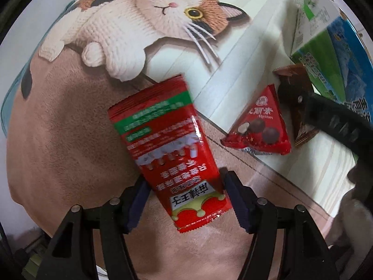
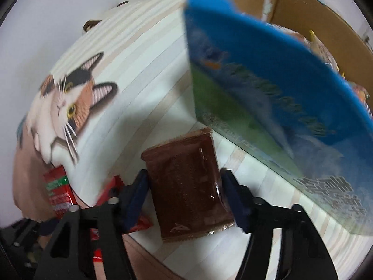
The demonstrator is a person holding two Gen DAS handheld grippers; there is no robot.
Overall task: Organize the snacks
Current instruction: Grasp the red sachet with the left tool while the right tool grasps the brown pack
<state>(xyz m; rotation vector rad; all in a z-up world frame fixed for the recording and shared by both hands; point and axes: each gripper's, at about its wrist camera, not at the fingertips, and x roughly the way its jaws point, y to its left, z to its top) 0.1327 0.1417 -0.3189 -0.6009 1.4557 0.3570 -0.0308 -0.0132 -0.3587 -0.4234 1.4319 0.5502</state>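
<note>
Cat-print table [image 1: 244,74]: left claw [image 1: 184,200] grips red packet [image 1: 163,135]; right claw [image 2: 184,193] pinches brown packet [image 2: 188,186], whose slick wrapper could slip.

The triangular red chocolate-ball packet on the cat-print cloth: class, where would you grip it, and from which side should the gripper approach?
Grip the triangular red chocolate-ball packet across its narrow upper part near the apex, coming straight down from above. It lies flat on the cat-print cloth, tapering away from its wide sealed edge, so the narrow end probably fits between the fingers best. The brown wafer packet crowds its right side.
</note>
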